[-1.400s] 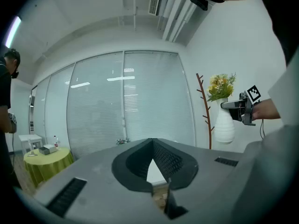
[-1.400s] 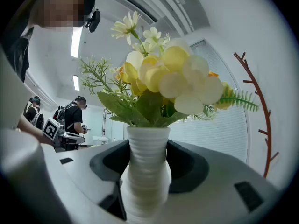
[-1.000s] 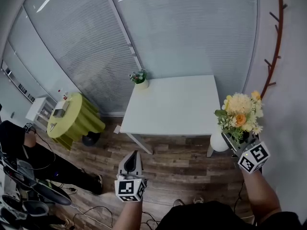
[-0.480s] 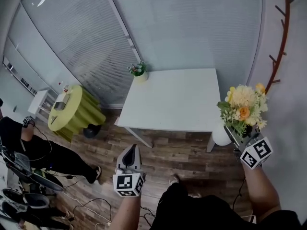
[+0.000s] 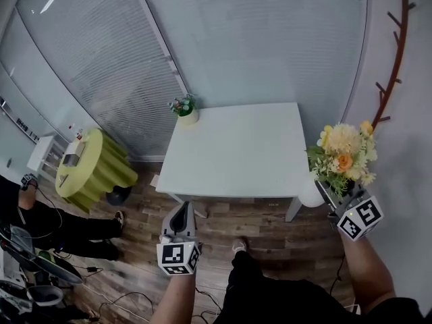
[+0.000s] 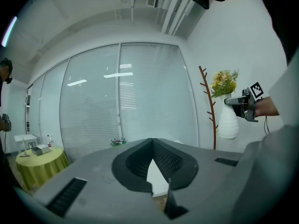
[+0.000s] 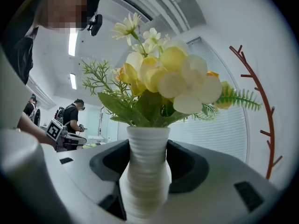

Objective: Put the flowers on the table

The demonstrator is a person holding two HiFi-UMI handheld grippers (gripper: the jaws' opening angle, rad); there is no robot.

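Observation:
A white ribbed vase (image 7: 145,171) with yellow and orange flowers (image 7: 163,78) stands upright between the jaws of my right gripper (image 7: 147,169), which is shut on the vase's neck. In the head view the flowers (image 5: 344,155) and vase (image 5: 309,194) hang in the air at the right, off the near right corner of the white table (image 5: 236,147), with the right gripper (image 5: 335,196) beside them. My left gripper (image 5: 181,216) is shut and empty, low in front of the table's near edge. The left gripper view shows its jaws (image 6: 150,143) meeting at the tip.
A small pot of flowers (image 5: 183,110) sits on the table's far left corner. A round green table (image 5: 88,167) and a person (image 5: 27,211) are at the left, with cables on the wooden floor. A brown coat rack (image 5: 395,46) stands at the right wall.
The view has shifted toward the table, and my foot now shows on the floor by its near edge. Both grippers keep their pose; the vase stays held.

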